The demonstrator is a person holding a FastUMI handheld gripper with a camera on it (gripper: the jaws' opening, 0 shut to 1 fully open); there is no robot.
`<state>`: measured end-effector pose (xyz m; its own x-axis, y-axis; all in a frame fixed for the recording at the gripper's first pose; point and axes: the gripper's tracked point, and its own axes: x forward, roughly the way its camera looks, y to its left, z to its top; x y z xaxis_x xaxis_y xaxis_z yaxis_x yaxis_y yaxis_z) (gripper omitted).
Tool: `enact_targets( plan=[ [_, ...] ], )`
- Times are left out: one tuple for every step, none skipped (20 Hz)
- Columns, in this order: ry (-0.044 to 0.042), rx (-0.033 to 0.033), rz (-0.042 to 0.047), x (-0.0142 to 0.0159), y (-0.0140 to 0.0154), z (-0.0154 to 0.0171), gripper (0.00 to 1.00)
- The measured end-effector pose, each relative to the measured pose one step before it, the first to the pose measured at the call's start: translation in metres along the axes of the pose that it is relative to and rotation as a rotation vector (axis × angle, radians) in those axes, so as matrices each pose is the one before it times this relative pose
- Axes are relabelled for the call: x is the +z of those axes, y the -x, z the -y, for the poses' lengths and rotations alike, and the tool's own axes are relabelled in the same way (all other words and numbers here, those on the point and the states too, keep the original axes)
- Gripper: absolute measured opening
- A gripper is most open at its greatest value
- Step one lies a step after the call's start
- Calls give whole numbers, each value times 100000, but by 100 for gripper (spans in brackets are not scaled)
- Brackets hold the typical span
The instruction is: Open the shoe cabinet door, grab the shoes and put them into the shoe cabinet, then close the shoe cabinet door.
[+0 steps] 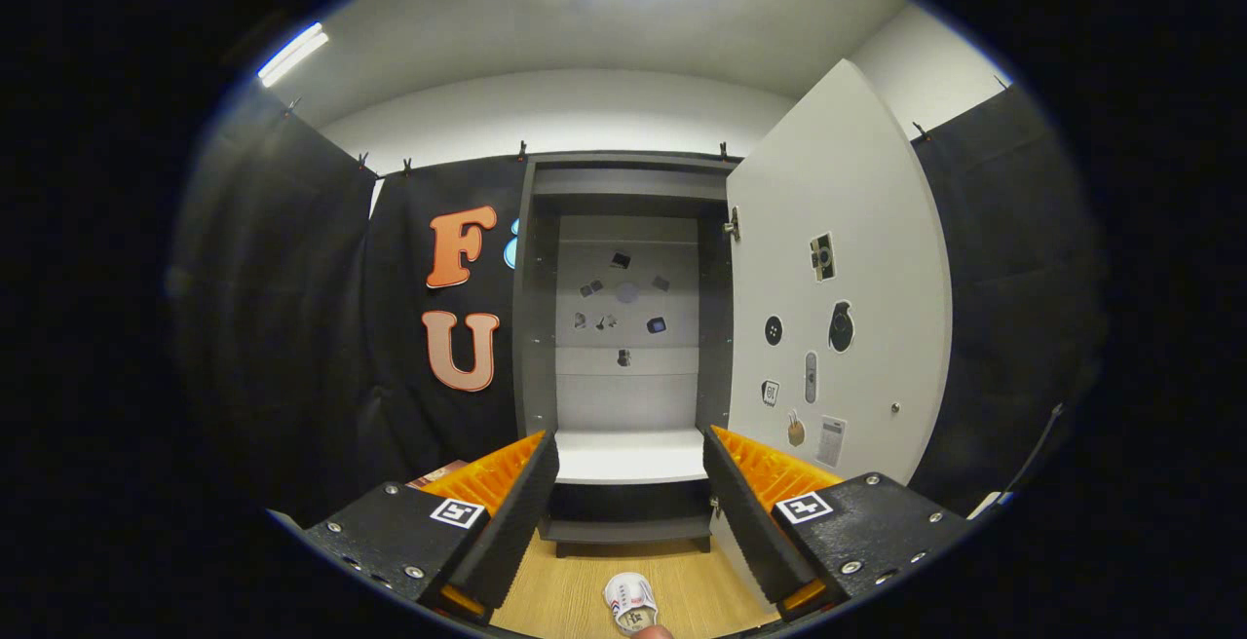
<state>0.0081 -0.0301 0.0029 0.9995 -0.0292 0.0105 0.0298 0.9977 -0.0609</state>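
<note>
Gripper (pixel 631 493): held with the fingers spread wide — nothing is gripped between them.
Shoe (pixel 630 602): seen on the wooden floor (pixel 575 581) between the fingers, low and close; partly cut off, so its shape is hard to tell.
Cabinet (pixel 623 327): set straight beyond the fingers, against the black cloth wall.
Door (pixel 838 288): swung fully open to the right — stickers are seen on it.
Shelf (pixel 628 454): pale, left bare inside the cabinet.

The shoe (pixel 631 604) is cut off below; stickers (pixel 623 293) inside the cabinet (pixel 623 327) seem too small to identify.
</note>
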Motion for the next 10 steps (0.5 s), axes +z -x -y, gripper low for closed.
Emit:
enact_targets(
  plan=[
    [59,70,-71,-62,-95,-11,93],
    [11,72,-40,-75,6,-30,93],
    [-58,26,-43,-7,-51,-14,93],
    [12,121,-34,-20,-44,-66,93],
    [77,47,-80,8,-113,-31,93],
    [18,138,37,-50,8,-22,93],
    [-51,31,120,-8,-32,-29,93],
    [-157,136,50,-184,21,-35,93],
    [-239,152,-285,-301,-101,-48,93],
    [-333,238,-639,-613,-131,-51,93]
  ],
)
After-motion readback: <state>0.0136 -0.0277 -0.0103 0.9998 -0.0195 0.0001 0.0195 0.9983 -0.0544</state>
